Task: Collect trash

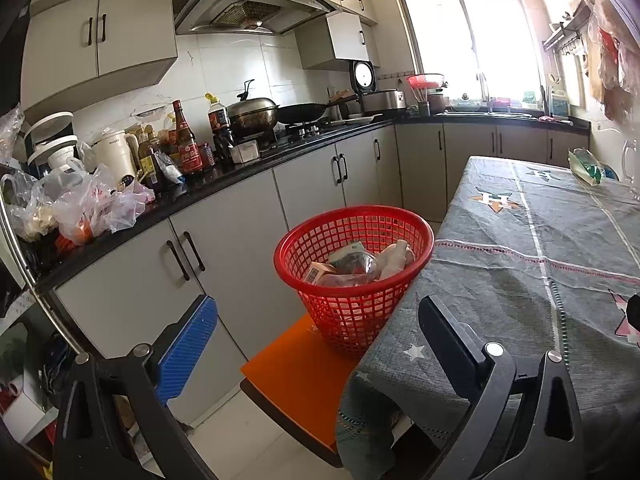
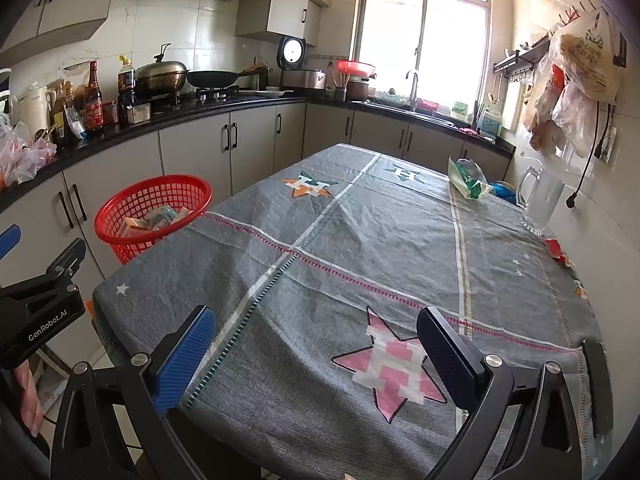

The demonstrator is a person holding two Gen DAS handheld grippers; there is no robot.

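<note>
Both grippers are hovering empty, fingers spread wide: left gripper (image 1: 316,344) is facing the basket (image 1: 416,228), right gripper (image 2: 316,356) is sitting over the near end of the tabletop (image 2: 360,240).

Basket is standing on an orange stool (image 1: 296,364), touching the tabletop edge, already holding a carton, wrappers and crumpled paper. Trash left looks like the green bag (image 2: 466,180) at the far end near the jug (image 2: 538,200), and a red wrapper (image 2: 558,252) at the right edge.

Doing it well, I'd say: right gripper is better placed, so it should be reaching far across, coming in low, pinching the bag by its crumpled top rather than its body, staying clear of the jug. Left should be waiting by the basket for a handover.

Left view is showing the basket contents and stool; the red wrapper isn't showing there. Right view is showing the whole cloth, the wrapper, the jug, hanging bags (image 2: 576,80), and the left gripper itself at the frame edge.
</note>
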